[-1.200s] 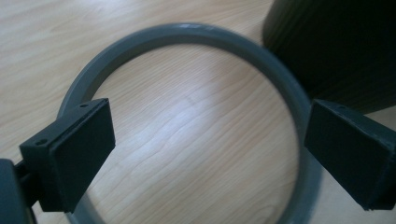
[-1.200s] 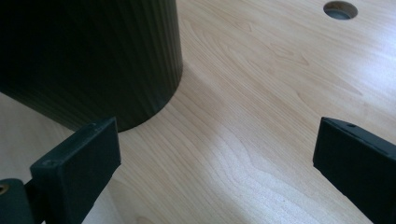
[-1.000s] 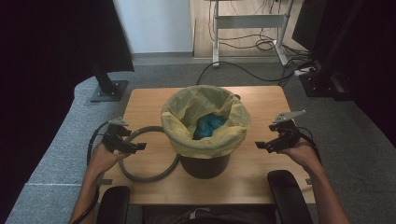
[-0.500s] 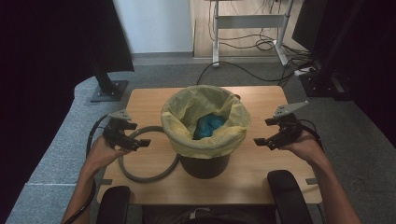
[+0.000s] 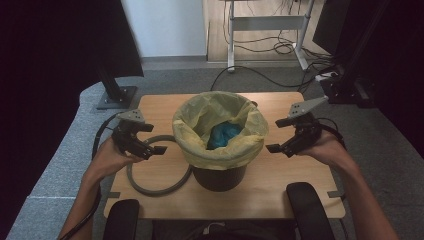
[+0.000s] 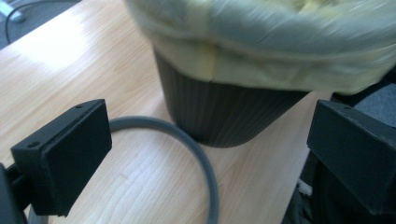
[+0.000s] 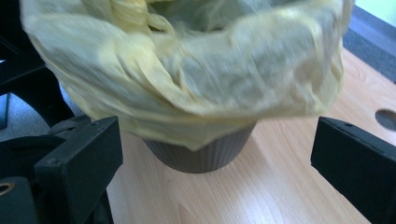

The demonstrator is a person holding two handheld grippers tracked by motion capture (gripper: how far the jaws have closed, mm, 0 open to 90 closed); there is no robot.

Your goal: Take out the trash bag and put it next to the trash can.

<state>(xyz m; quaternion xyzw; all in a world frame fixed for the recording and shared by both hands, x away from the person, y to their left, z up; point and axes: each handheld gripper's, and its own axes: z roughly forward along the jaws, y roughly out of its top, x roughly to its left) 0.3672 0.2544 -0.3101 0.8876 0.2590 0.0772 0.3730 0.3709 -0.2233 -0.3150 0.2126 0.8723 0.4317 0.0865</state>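
Observation:
A dark ribbed bin (image 5: pixel 219 176) stands mid-table, lined with a yellow bag (image 5: pixel 220 127) folded over its rim. Something blue (image 5: pixel 223 135) lies inside the bag. A grey ring (image 5: pixel 157 175) lies flat on the wood to the bin's left, partly under it. My left gripper (image 5: pixel 150 146) hovers open left of the bin, above the ring, jaws pointing at the bin. My right gripper (image 5: pixel 281 137) is open on the bin's right side, level with the bag's folded edge. The left gripper view has the bin (image 6: pixel 224 109) and ring (image 6: pixel 201 158) between wide jaws. The right gripper view faces the bag (image 7: pixel 196 70).
The wooden table (image 5: pixel 280 195) has bare wood in front of and behind the bin. Two black chair armrests (image 5: pixel 307 210) sit at its near edge. A monitor stand (image 5: pixel 115 95) and cables (image 5: pixel 260 70) lie on the floor beyond.
Both grippers have risen slightly and closed in toward the bin from either side. The bin, bag and ring have not moved.

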